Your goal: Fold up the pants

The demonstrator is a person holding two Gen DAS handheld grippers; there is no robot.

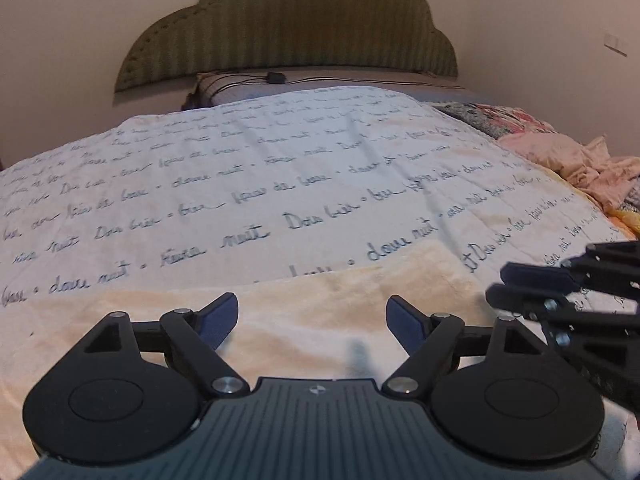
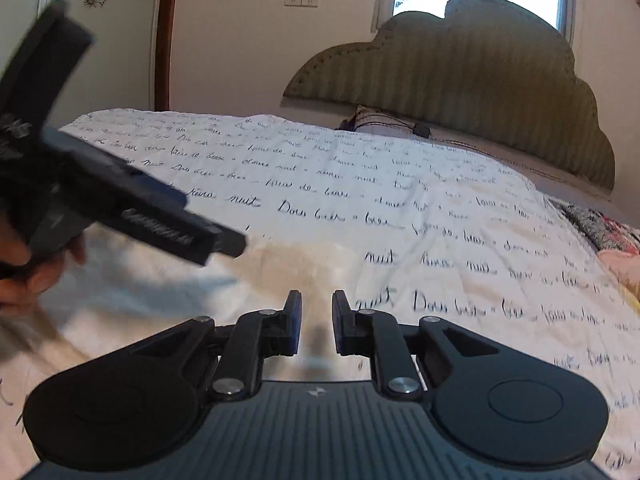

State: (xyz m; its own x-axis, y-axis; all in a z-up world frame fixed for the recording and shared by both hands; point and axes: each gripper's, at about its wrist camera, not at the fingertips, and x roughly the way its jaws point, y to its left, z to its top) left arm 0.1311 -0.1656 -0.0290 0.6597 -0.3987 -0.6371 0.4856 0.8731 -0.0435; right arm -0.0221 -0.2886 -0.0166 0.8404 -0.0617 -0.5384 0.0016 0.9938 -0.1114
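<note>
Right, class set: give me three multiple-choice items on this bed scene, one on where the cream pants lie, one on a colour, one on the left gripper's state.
1. Where do the cream pants lie?
A. on a chair
B. on the script-printed blanket
C. on the floor

2. What colour is the headboard?
A. red
B. white
C. olive green

3. How does the left gripper stand?
A. jaws wide apart, nothing between them
B. clamped on the pants
C. shut on a cable

Answers: B, the cream cloth rests flat on the blanket in both views; C, its striped padding is olive green; A, the left wrist view shows a wide gap, with the cloth only lying beneath.
</note>
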